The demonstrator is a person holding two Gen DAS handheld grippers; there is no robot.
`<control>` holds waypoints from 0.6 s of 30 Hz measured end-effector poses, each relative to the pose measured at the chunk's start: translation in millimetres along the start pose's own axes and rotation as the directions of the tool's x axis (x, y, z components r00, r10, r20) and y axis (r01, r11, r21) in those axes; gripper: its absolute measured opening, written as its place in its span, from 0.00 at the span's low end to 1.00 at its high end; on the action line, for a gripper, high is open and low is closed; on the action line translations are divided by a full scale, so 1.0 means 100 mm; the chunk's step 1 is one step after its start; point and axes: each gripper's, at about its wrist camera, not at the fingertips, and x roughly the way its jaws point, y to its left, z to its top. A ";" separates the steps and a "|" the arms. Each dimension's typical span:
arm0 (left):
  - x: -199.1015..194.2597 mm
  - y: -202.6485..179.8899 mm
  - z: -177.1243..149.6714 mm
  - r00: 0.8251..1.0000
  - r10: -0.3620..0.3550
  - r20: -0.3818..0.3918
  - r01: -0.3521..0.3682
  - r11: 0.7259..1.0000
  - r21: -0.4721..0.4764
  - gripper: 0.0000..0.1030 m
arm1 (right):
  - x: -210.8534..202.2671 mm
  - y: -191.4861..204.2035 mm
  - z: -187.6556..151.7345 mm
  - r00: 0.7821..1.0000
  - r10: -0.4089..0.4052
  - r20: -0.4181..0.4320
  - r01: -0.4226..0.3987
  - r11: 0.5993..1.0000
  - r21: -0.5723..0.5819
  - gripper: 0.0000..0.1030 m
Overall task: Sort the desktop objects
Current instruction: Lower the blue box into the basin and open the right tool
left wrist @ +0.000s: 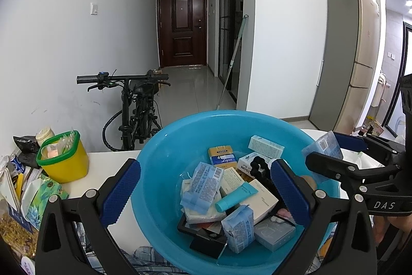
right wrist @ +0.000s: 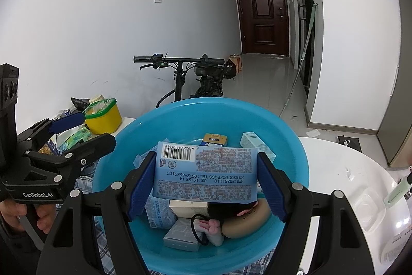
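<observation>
A pale blue wipes pack (right wrist: 206,172) hangs barcode-up over the middle of the blue basin (right wrist: 296,146), clamped flat between the pads of the right gripper (right wrist: 206,178); a clean release probably means keeping it level and clear of the boxes below. The left gripper (left wrist: 204,195), at the basin's nine o'clock in the right wrist view, hovers with its jaws apart and empty above a teal tube (left wrist: 235,197).

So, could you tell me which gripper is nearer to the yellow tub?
Left. The left gripper hovers open over the blue basin, beside the yellow tub; the right gripper, gripping a light-blue pack, sits farther away.
</observation>
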 end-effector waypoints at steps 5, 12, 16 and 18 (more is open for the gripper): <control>0.01 -0.01 -0.01 1.000 0.002 -0.003 -0.002 1.000 0.005 1.00 | 0.02 0.03 0.00 1.000 0.003 -0.004 -0.003 1.000 -0.005 0.72; 0.01 -0.02 -0.01 1.000 0.009 -0.004 -0.009 1.000 0.008 1.00 | 0.04 0.06 -0.01 1.000 0.004 -0.005 -0.004 1.000 -0.009 0.72; 0.02 -0.01 0.00 1.000 0.009 -0.006 -0.009 1.000 0.006 1.00 | 0.04 0.06 -0.01 1.000 0.007 -0.007 -0.007 1.000 -0.009 0.72; 0.02 -0.01 0.00 1.000 0.010 -0.006 -0.010 1.000 0.009 1.00 | 0.04 0.05 -0.01 1.000 0.007 -0.008 -0.007 1.000 -0.008 0.72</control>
